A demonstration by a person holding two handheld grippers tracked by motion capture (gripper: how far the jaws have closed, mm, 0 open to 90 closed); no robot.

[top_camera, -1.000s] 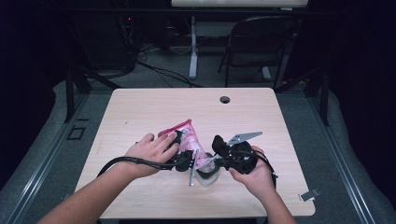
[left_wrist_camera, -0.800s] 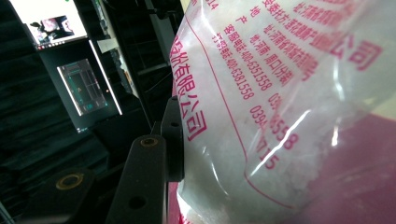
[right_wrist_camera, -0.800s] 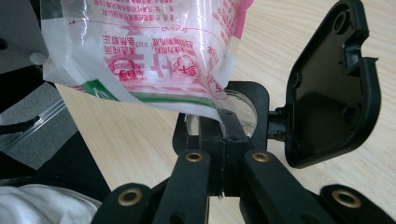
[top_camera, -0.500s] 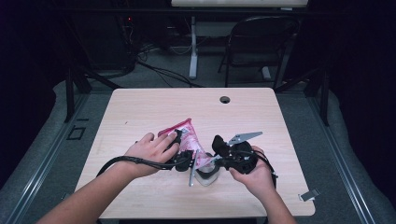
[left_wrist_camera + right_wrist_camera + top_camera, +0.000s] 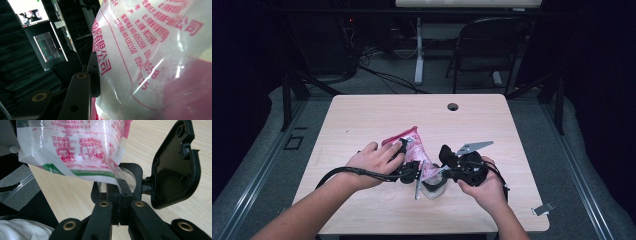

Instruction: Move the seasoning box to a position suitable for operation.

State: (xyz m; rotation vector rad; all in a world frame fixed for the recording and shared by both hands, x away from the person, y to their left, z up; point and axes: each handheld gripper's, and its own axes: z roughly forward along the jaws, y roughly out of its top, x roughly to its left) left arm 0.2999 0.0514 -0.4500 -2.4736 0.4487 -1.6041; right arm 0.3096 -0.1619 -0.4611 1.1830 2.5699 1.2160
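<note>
Nothing shifts except the left gripper [image 5: 412,172], its jaws just closing further around the bag [image 5: 416,150]; clear plastic, pink print, white grains, above the desk [image 5: 362,115]; right gripper [image 5: 119,192] pinches its corner.

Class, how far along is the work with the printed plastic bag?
Done: the pink-and-white printed plastic bag is lifted between both grippers. In hand: the right gripper pinches its bottom edge; the left gripper is at its side. Left: it looks unopened, judging from here.
</note>
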